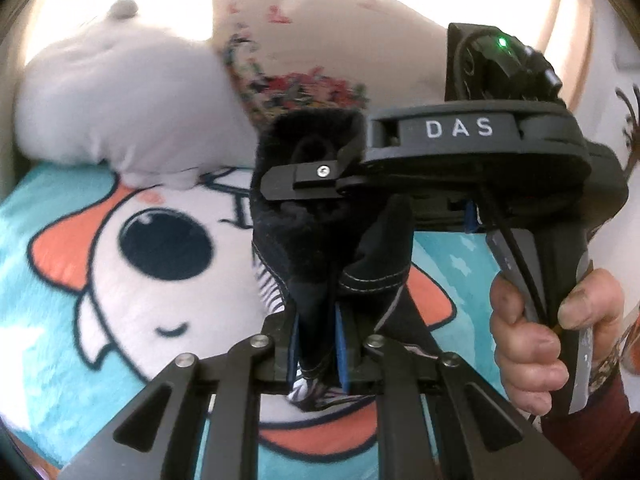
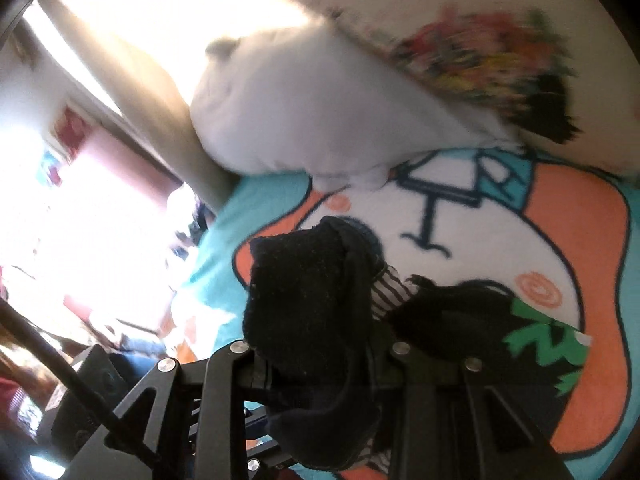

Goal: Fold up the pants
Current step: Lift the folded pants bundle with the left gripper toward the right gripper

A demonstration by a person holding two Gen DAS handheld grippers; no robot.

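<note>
- Pants [image 1: 320, 216]: dark cloth with pale stitching, held off the bed between both grippers; in the left wrist view it fills the centre, from 6 o'clock up to 12 o'clock.
- Left gripper [image 1: 319, 354]: fingers [image 1: 341, 350] narrow, blue pads clamped on a stitched edge of the pants. A tight pinch on a seam is judged to keep the layers from slipping while the cloth is carried.
- Right gripper [image 1: 308, 178]: seen from the left wrist view at 12 o'clock of the left gripper, its fingers closed on an upper bunch of the pants. In its own view, cloth [image 2: 312, 300] drapes over the fingers and hides their tips.
- Hand [image 1: 532, 340]: wraps the right gripper's handle at 3 o'clock.
- Grip points: close together, one above the other, so the cloth hangs bunched rather than spread; judged an early step, picking up or finding an edge, with no fold laid yet.
- Blanket [image 1: 80, 240]: cartoon print, covers the bed below; a flat, soft surface fit for laying the pants out.
- Pillows [image 1: 120, 100]: at 10 to 12 o'clock, well apart from the pants.
</note>
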